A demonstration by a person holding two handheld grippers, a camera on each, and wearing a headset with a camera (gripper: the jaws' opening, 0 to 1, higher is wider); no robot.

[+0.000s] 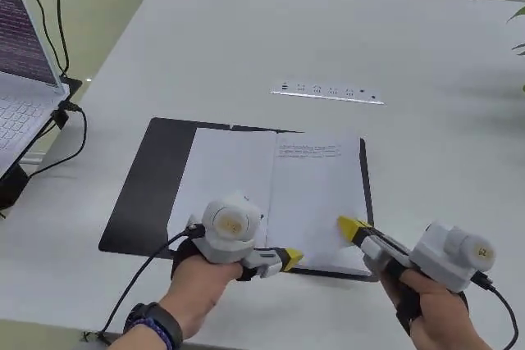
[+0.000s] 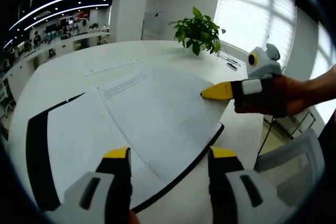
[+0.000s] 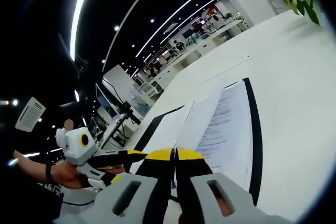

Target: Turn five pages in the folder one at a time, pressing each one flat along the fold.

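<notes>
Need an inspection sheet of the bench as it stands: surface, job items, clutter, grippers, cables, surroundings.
Surface: white table.
Job's things: black folder lies open; left page blank, right page has print at the top.
Clutter: laptop at the left edge; socket strip beyond the folder.
Grippers: left gripper open, at the folder's near edge by the fold; right gripper shut, tip at the right page's outer edge, can't tell if it pinches paper.
Cables: laptop cable loops at the table's left edge; gripper cables trail toward the person.
Surroundings: plant, open office.
</notes>
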